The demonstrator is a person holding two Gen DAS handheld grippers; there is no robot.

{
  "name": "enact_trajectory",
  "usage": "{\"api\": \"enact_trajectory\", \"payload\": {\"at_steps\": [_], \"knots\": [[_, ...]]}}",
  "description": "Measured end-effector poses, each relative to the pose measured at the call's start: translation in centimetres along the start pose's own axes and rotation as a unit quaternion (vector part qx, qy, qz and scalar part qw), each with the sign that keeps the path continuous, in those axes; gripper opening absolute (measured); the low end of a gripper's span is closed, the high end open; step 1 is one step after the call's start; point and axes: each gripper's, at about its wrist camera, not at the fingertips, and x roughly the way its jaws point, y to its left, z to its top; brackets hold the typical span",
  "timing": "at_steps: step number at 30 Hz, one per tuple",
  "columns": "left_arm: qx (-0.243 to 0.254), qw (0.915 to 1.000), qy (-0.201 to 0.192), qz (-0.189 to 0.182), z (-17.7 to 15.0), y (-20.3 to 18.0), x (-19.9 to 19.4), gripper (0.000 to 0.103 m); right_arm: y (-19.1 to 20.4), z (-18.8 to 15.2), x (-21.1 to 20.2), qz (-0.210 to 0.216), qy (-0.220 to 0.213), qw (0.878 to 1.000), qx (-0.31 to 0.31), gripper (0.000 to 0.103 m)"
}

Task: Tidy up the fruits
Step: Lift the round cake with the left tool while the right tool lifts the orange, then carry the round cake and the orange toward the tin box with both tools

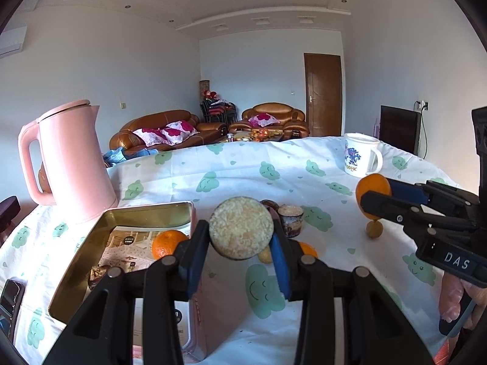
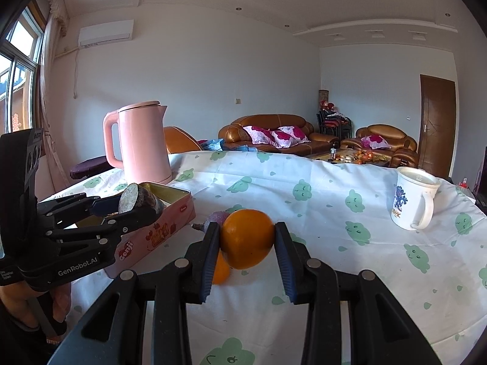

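My left gripper [image 1: 240,234] is shut on a cut root piece [image 1: 242,228] with dark skin and a pale round face, held above the table just right of the pink tin [image 1: 146,213]. One orange [image 1: 167,243] lies inside the tin's gold interior. My right gripper [image 2: 247,234] is shut on an orange [image 2: 246,237], lifted over the cloth. Below it lie another orange [image 2: 220,269] and a purple fruit [image 2: 217,217], both partly hidden. In the right wrist view the left gripper [image 2: 127,210] hovers by the tin's near corner.
A pink kettle [image 1: 73,164] stands behind the tin at the left. A white mug [image 1: 362,155] sits at the far right. Another cut piece [image 1: 292,220] and a small brown fruit [image 1: 374,229] lie mid-table. A phone [image 1: 10,298] rests at the left edge.
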Motion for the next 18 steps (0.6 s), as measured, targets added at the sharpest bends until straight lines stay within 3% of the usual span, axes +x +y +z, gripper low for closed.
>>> {"api": "enact_trajectory", "payload": {"at_steps": [18], "knots": [[0.01, 0.9994, -0.03, 0.012, 0.0, -0.4, -1.1, 0.041, 0.2, -0.1, -1.1, -0.008, -0.028, 1.0, -0.005, 0.038]]}}
